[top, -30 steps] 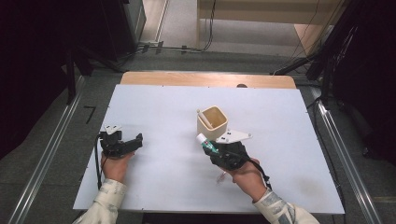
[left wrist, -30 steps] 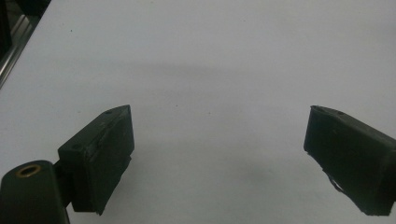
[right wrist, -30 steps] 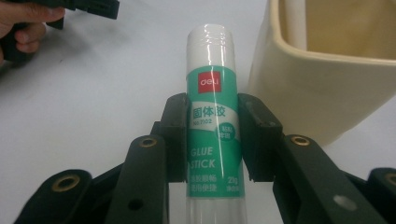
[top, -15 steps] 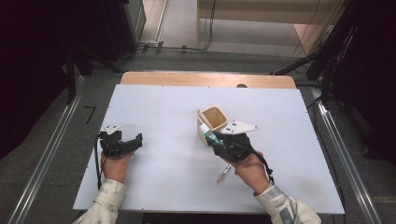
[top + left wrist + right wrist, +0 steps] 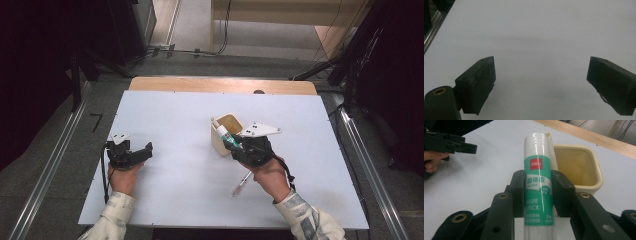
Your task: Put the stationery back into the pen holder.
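Near the middle of the white table (image 5: 310,125), the right gripper (image 5: 537,192) clenched a green-and-white glue stick (image 5: 538,182) between its two black jaws, the white cap pointing toward a cream square plastic cup (image 5: 584,167). From above, the stick's cap end lay at the cup's near rim. A thin pen (image 5: 241,183) lay on the tabletop beside the right hand (image 5: 272,175). Well apart on the left, the left gripper (image 5: 540,82) hung over bare table, jaws wide, grasping nothing.

A green-and-white glue stick (image 5: 538,187) with a red logo patch, a cream cup (image 5: 579,167), a white table (image 5: 165,200).
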Tool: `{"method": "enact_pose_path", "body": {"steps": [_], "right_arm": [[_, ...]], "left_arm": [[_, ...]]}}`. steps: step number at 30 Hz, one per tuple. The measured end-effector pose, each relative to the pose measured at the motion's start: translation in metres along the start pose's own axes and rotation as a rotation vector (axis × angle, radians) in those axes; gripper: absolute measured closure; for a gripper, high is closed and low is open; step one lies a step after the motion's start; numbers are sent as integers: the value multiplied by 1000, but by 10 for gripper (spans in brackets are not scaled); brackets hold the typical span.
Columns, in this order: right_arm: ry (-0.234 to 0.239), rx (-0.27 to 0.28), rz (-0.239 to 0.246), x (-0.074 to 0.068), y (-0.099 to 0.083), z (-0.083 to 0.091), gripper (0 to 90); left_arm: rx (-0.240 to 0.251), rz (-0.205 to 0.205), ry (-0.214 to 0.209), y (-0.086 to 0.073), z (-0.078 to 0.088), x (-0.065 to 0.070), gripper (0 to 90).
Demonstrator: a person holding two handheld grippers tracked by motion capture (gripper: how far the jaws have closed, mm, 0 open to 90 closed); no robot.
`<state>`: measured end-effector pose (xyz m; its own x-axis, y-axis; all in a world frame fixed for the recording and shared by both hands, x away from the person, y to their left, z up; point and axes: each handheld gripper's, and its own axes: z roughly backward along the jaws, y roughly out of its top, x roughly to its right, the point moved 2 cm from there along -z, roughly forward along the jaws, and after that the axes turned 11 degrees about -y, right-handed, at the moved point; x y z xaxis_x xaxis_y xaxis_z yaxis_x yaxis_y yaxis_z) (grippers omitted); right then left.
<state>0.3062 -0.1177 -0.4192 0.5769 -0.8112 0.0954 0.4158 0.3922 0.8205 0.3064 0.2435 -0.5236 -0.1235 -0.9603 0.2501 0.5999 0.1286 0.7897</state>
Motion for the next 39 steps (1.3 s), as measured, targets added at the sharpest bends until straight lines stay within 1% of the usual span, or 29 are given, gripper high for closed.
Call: {"method": "enact_pose_path", "body": {"steps": [5,10,16,21,34,39], "right_arm": [[-6,5,-2,3,5,0,636],[-12,4,-23,8,7,-4,636],[-20,2,-32,13,11,-8,636],[-24,7,-49,17,15,-10,636],[-37,-4,-75,24,24,-22,636],[-37,-18,-83,27,28,-28,636]], "left_arm": [[0,0,1,0,0,0,94],[2,1,0,0,0,0,94],[-1,-2,0,0,0,0,94],[3,2,0,0,0,0,94],[3,2,1,0,0,-1,94],[4,3,1,0,0,-1,94]]}}
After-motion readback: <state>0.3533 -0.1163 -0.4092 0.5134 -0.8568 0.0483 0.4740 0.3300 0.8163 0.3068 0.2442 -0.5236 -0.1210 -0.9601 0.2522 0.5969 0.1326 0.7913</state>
